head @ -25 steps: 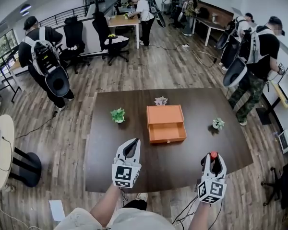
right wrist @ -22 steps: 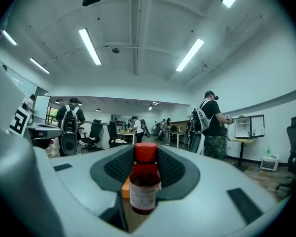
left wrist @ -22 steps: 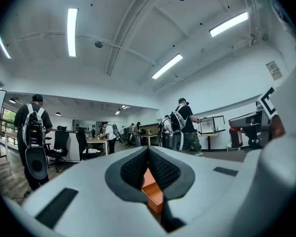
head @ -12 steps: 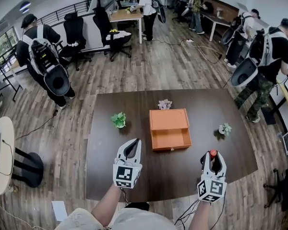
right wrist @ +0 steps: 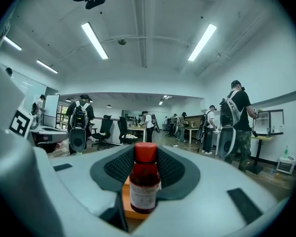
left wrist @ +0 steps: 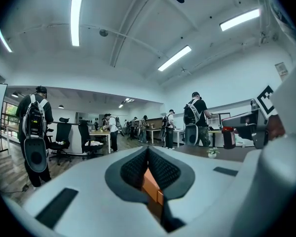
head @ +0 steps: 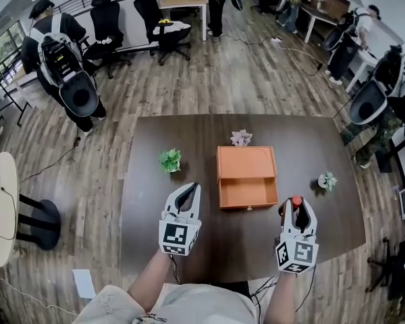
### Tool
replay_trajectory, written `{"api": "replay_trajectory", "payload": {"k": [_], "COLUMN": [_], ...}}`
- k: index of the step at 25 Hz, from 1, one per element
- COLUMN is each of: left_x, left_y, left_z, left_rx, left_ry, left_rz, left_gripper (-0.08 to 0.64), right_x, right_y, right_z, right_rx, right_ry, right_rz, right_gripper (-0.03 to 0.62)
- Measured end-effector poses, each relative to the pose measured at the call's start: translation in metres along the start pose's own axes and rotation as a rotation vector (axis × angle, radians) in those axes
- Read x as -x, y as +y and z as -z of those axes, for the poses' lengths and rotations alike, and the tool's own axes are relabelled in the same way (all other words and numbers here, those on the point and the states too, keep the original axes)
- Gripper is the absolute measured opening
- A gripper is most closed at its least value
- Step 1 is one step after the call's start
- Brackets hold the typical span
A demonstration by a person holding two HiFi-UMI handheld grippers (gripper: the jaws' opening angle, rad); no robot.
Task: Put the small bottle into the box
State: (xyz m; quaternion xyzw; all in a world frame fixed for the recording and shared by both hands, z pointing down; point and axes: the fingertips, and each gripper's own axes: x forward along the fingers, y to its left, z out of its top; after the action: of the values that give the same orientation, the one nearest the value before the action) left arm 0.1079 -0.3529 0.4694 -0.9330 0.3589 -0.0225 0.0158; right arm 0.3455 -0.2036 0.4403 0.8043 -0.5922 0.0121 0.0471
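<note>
Small dark-red bottle with red cap (right wrist: pixel 144 184) sits upright, clamped in the right gripper (head: pixel 296 209); carry it level to the open orange rectangular box (head: pixel 246 181) ahead-left; left gripper (head: pixel 191 192) closed, empty.

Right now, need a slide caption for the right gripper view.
Right gripper holds a small red-capped bottle of dark red liquid upright, orange box behind it.

We see a small dark-red bottle (right wrist: pixel 144 184) with a red cap and a pale label, a plain orange rectangular box (head: pixel 246 166), a dark brown table (head: pixel 148 214), and our pale grey left gripper (head: pixel 192 187) and right gripper (head: pixel 295 206), black-padded, each bearing black-and-white square markers.
</note>
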Motion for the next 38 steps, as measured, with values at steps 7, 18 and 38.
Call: {"api": "replay_trajectory", "payload": {"k": [7,18,38], "left_x": [0.005,0.009,0.056], "left_y": [0.016,0.007,0.009], "left_z": [0.011,0.014,0.052], "left_rx": [0.009,0.03,0.05], "left_ry": [0.034,0.065,0.173], "left_rz": [-0.083,-0.249,-0.45], "left_gripper": [0.002,0.003,0.002], "right_x": [-0.041,-0.081,-0.127], "right_y": [0.023,0.021,0.105], "right_z": [0.011,0.025,0.115], "right_rx": [-0.002,-0.016,0.05], "right_ry": [0.03,0.064,0.249], "right_rz": [-0.126,-0.308,-0.613], "right_gripper": [0.141,0.141,0.141]}}
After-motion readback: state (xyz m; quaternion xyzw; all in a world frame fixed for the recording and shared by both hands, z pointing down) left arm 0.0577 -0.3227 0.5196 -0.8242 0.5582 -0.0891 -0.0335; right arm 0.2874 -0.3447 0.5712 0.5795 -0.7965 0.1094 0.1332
